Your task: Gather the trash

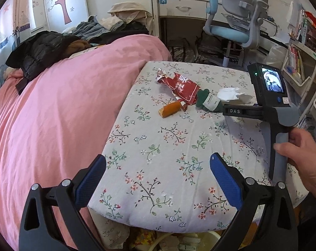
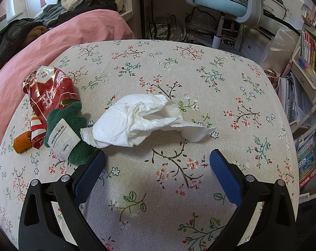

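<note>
On the floral tablecloth [image 1: 158, 146] lie a crumpled red snack wrapper [image 1: 182, 87], an orange piece [image 1: 170, 109], a green felt item with a white label [image 1: 209, 102] and a crumpled white tissue [image 1: 231, 94]. My left gripper [image 1: 158, 163] is open and empty, over the near part of the cloth, well short of the trash. My right gripper [image 2: 157, 159] is open and empty, just short of the tissue [image 2: 145, 121]. Its left finger is next to the green item [image 2: 68, 133]. The wrapper [image 2: 49, 94] and the orange piece [image 2: 22, 143] lie to the left.
A pink duvet [image 1: 64, 115] with a pile of clothes [image 1: 49, 50] lies on the left. A blue-grey desk chair [image 1: 239, 21] stands behind the table. Bookshelves [image 2: 308, 62] are on the right. A bin [image 1: 179, 240] shows below the table's near edge.
</note>
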### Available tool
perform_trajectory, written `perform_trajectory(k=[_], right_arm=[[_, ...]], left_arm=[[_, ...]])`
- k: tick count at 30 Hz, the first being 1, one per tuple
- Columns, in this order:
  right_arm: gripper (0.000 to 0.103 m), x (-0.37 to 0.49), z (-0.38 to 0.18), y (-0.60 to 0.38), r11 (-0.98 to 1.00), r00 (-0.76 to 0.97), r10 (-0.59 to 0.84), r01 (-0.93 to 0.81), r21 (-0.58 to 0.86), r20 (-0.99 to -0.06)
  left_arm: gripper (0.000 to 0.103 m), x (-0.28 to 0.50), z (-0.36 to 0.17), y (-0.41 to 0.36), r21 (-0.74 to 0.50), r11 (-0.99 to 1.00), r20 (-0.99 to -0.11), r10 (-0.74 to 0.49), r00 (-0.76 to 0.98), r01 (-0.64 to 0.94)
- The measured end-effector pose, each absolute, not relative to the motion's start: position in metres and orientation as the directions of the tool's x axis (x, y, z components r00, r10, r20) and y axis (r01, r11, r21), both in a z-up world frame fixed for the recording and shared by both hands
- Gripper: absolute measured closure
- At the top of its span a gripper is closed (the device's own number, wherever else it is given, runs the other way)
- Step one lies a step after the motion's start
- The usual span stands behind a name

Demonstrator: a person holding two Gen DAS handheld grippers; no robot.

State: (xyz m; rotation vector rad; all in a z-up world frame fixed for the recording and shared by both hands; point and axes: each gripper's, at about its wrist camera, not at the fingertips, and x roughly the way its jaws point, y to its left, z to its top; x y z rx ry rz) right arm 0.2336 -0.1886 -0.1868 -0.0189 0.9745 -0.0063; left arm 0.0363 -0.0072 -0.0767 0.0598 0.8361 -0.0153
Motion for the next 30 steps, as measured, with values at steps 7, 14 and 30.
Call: perform_trajectory(k=[7, 14, 30], right_arm=[[0.007, 0.232, -0.186, -0.189, 1.0, 0.554, -0.008, -0.009, -0.016, -0.833], [0.007, 0.23, -0.169, -0.205, 0.997, 0.477, 0.035, -0.071, 0.002, -0.878], [0.007, 0.213, -0.122, -0.235, 0.985, 0.561, 0.141, -0.159, 0.061, -0.816]], left_arm=[[0.008, 0.042, -0.078, -0.012, 0.062, 0.997, -0.743, 0.012, 0.67, 0.051], [0.008, 0.065, -0.082, -0.01, 0.083, 0.995, -0.756, 0.027, 0.654, 0.055], [0.008, 0.138, -0.111, 0.002, 0.048, 0.995, -0.796, -0.017, 0.605, 0.091]])
